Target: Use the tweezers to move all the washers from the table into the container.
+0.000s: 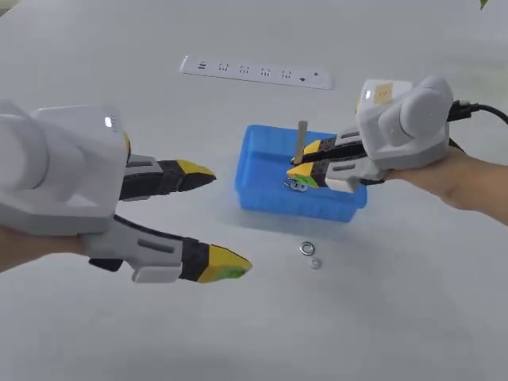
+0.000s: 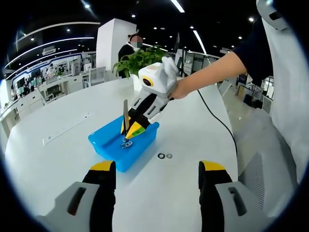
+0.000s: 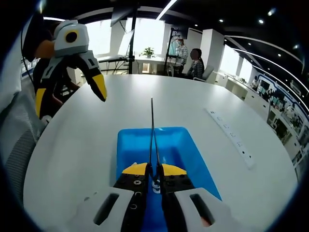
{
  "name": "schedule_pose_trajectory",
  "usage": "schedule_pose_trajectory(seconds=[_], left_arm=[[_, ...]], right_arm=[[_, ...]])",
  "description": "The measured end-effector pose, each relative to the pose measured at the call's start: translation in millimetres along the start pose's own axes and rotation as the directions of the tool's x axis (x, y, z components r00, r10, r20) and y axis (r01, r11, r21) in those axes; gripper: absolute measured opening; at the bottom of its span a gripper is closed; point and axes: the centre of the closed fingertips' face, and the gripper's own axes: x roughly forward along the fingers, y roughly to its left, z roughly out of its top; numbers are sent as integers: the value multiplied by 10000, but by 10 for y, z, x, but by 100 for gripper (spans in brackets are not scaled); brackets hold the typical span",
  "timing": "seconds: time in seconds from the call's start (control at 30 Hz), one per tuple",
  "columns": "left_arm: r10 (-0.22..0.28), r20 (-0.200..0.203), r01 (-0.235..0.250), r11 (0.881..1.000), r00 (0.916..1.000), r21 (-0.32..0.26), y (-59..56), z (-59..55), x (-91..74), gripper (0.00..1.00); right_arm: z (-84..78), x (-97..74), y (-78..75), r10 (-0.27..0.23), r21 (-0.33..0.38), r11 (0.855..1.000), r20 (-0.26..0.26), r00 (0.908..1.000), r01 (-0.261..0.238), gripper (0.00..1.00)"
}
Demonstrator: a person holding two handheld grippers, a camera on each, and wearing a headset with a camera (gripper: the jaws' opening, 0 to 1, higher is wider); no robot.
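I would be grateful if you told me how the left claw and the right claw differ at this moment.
The left claw is open and empty; the right claw is shut on the tweezers. The left claw hangs over bare table beside the blue container; the right claw is over the container. Both have yellow tips and white bodies.

White grippers (image 1: pixel 225 217) with black, yellow-tipped fingers (image 1: pixel 216 263).
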Motion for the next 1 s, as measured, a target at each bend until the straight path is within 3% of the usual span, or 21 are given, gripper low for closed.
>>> schedule_pose_trajectory(seconds=[0.2,0.7,0.83,0.9,1.0], left_arm=[[140,45,-140,9999,9999,28,26,14,4,84],[407,45,-407,9991,9992,80,91,73,-30,92],[595,303,-598,9982,9978,103,188,190,17,89],[660,644,-681,9972,9957,313,262,335,85,89],[621,748,-669,9957,9953,642,366,495,206,87]], right_arm=[[-25,17,2,14,41,10000,-8,10000,-14,10],[-4,-31,-18,-24,94,10000,67,10000,24,10],[94,-100,-9,-52,-69,10000,201,9998,53,10],[137,-124,22,40,-360,9993,170,9998,-34,9],[166,-143,60,140,-686,9975,38,9999,-137,8]])
